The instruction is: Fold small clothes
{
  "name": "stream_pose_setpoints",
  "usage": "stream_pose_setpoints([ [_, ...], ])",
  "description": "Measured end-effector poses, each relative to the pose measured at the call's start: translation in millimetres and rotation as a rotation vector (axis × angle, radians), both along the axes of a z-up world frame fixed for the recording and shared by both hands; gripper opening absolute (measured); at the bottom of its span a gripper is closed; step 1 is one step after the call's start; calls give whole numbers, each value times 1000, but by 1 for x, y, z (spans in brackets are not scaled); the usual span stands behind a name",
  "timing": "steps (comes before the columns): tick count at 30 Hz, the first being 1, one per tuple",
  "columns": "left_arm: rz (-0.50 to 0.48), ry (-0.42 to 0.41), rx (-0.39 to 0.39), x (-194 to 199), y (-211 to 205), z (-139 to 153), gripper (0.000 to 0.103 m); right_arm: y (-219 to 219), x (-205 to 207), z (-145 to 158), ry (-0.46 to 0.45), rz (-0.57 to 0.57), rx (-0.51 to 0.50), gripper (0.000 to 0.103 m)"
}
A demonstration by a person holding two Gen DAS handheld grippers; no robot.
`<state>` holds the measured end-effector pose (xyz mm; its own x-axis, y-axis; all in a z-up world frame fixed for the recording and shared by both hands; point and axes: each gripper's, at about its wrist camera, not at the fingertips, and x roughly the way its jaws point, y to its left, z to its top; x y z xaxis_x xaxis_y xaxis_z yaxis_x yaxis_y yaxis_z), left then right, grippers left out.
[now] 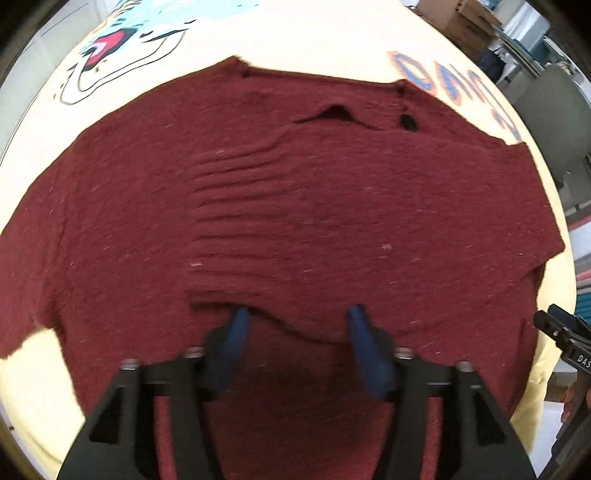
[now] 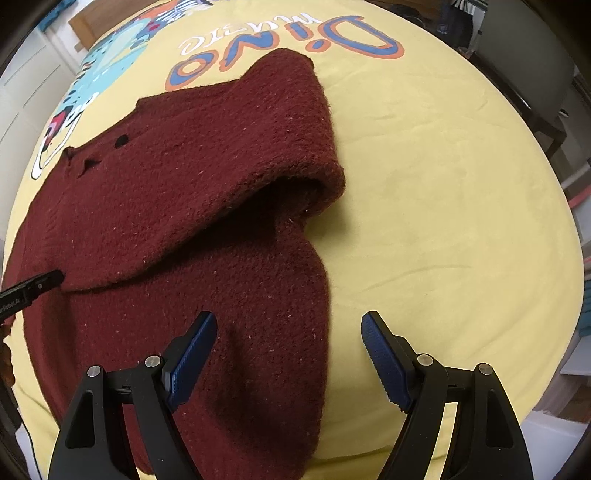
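— What are you seeing closest in?

— I'm looking past my left gripper [image 1: 297, 319]; its blue fingers [image 1: 236, 328] are standing apart, nothing pinched, with the folded edge of the maroon knit sweater [image 1: 295, 206] lying just between the tips. My right gripper [image 2: 286, 332] is hanging with its jaws spread wide and empty, one finger over the sweater's lower hem, the other over bare cloth.

— How is the sweater looking?

— It's lying flat on the yellow dinosaur sheet [image 2: 443, 203], fuzzy and flecked with pale lint. One sleeve [image 2: 295, 122] is folded back across the body and bulging open at the fold. Ribbed creases are running across the middle, and a dark button [image 1: 407, 122] is sitting near the neckline, at the sweater's far edge.

— Anything around it?

— Beyond the sweater, blue-and-orange lettering [image 2: 295, 48] and a cartoon dinosaur print [image 1: 110, 48] are showing on the sheet. Past the sheet, cardboard boxes [image 1: 461, 18] are stacked. The picture from the left side is blurring somewhat.
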<state>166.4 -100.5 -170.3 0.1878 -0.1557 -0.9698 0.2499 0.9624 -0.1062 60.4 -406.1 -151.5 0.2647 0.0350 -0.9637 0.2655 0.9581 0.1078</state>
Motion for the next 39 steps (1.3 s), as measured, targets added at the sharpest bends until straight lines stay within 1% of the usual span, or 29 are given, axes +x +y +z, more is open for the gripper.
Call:
stream_pose_setpoints([
  [1,17,3,-1,2,8,2,76,0,0,1,-1,0,1,81],
  [2,34,3,-12,4,15,5,84,0,1,1,-2,0,1,81],
  [3,49,-2,-24,7,21,10,96,1,1,1,-4,-1,1,82],
  [4,63,-19,-35,12,28,17,102,1,1,1,-7,-4,0,81],
  [7,79,-81,-39,26,41,36,102,2,2,2,-15,-13,4,82],
  [9,70,-89,-40,40,46,41,102,4,3,2,-20,-14,10,81],
  [11,65,-76,-50,48,48,39,102,5,3,2,-19,-9,7,81],
  [13,58,-43,-84,57,47,31,102,7,4,2,-18,-3,5,81],
  [16,35,-19,-85,64,37,14,102,7,3,1,-14,-1,6,81],
  [19,51,46,-93,69,32,-11,101,7,7,-2,-4,-2,3,81],
  [20,61,57,-85,70,30,-19,101,6,7,-2,0,-4,0,82],
  [23,42,32,-30,68,22,-27,101,3,9,-2,3,-10,-6,82],
  [25,16,26,-12,65,16,-28,95,1,9,-2,3,-16,-8,81],
  [27,-20,32,1,61,9,-27,74,-2,9,-3,2,-23,-11,81],
  [28,-30,30,5,61,3,-27,70,-3,10,-4,4,-27,-11,82],
  [30,-31,36,-3,58,0,-26,50,-5,12,-6,9,-38,-9,81],
  [31,-35,39,-10,58,0,-25,45,-5,12,-7,10,-43,-8,81],
  [33,-42,38,-27,57,-1,-24,29,-6,12,-8,11,-49,-4,81],
  [36,-56,45,-73,56,0,-20,15,-5,12,-9,15,-51,-7,81],
  [39,-57,51,-125,53,15,-5,12,-6,14,-8,18,-50,-19,82],
])
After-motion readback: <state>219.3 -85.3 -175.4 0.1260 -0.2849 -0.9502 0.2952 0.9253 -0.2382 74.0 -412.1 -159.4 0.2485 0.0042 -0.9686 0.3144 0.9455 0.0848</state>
